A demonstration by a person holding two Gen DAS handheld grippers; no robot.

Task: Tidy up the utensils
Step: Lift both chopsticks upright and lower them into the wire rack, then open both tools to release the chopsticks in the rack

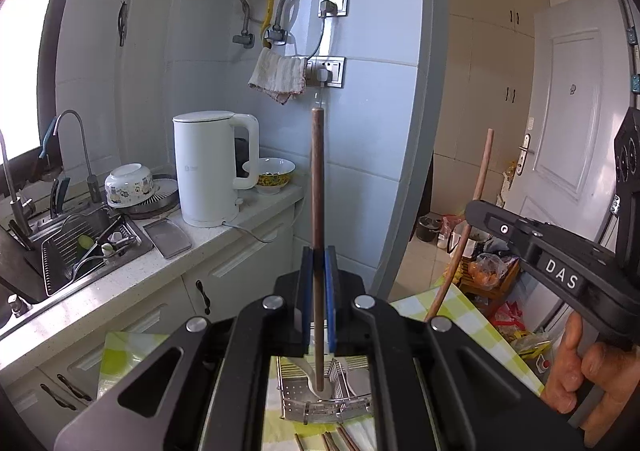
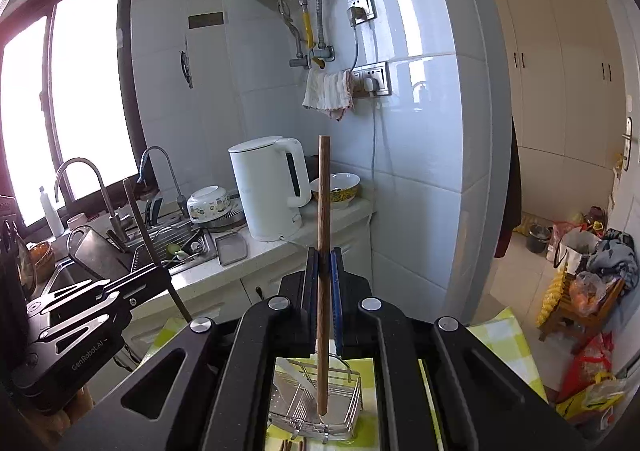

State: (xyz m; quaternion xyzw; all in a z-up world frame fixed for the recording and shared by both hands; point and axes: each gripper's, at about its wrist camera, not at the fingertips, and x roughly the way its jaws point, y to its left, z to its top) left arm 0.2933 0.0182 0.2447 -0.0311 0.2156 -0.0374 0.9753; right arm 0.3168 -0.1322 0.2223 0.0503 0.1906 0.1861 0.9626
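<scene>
- Chopsticks: the left claw (image 1: 319, 263) is clamped on a dark chopstick (image 1: 317, 187), the right claw (image 2: 323, 271) on a lighter chopstick (image 2: 323, 211), both held upright above the metal rack (image 2: 316, 407).
- Likely light, stiff and smooth; a mid-shaft grip limits swinging.
- More chopsticks (image 1: 340, 441) lie on the checkered counter (image 1: 460, 307).
- Open air overhead; the claws hang near each other.

We look from the left wrist along its own fingers, tilted slightly down, toward the tiled wall and the white kettle (image 1: 214, 167) on the counter, with the doorway to the right. From the right wrist we face nearly the same way, just alongside. Both views share the kettle, the sink (image 2: 176, 251), and the metal rack (image 2: 316, 407) close below on the checked cloth (image 1: 460, 315).
</scene>
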